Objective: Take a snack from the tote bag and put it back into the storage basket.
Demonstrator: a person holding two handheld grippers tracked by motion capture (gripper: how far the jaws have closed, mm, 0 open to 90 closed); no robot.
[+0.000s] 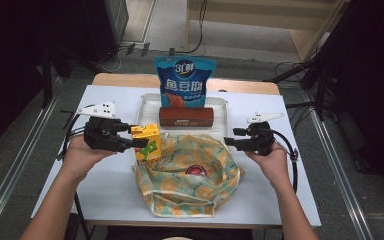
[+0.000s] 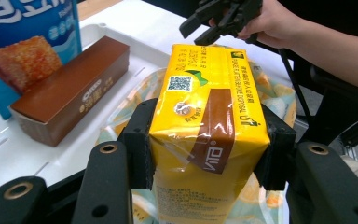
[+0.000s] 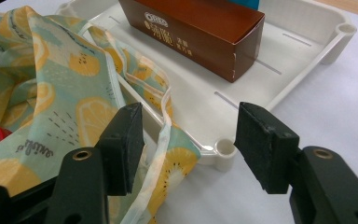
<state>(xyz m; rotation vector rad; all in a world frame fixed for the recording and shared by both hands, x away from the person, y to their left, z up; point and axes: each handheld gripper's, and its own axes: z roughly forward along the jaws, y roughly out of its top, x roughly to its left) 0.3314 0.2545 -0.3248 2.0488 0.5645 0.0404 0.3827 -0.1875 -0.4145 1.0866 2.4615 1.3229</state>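
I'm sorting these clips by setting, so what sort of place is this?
Probably a lab or studio set up for recording, not a home: a white table on bare grey floor, dark stands with cables beside it, and snacks staged in a white tray.

Left black two-jaw gripper [image 1: 139, 143] clamps yellow drink carton [image 1: 146, 143] upright at left rim of lemon-print fabric bag [image 1: 187, 175], near tabletop front edge; right black gripper [image 1: 228, 142] jaws apart at bag's right rim; white plastic tray [image 1: 150, 106] toward far edge

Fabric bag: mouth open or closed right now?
Open. In the high view the fabric bag lies spread on the table with its rim gaping, and a round red-and-black item shows inside.
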